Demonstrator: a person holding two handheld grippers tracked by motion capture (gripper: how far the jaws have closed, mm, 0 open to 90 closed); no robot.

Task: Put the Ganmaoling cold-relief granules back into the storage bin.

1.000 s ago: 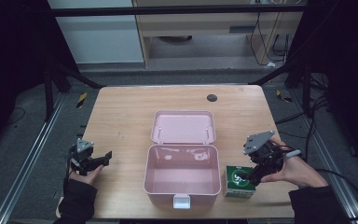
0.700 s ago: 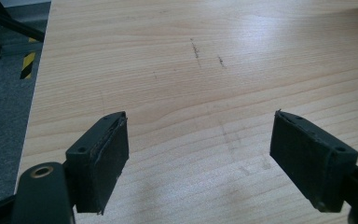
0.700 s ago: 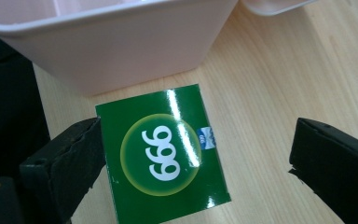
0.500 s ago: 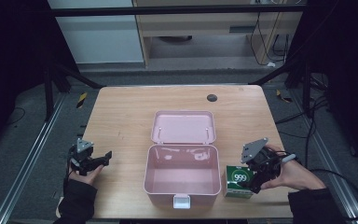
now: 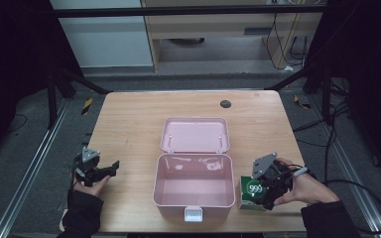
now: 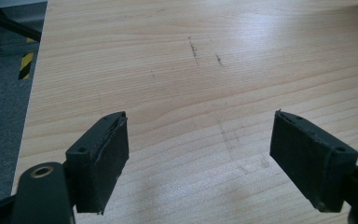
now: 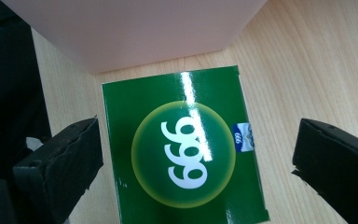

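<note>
While the left gripper [image 5: 110, 168] idles with jaws spread over bare table [image 5: 129, 124], the right gripper [image 7: 196, 163], also released, straddles the green box [image 7: 182, 149] lying just beside the open pink case [image 5: 193, 186]: apparently a pre-grasp step, calling next for closure.

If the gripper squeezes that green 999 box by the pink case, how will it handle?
The green box looks like thin glossy card, so probably light, and it may dent under a hard squeeze. The glare across its face suggests the right gripper could slip. Flat sides mean it shouldn't roll.
</note>
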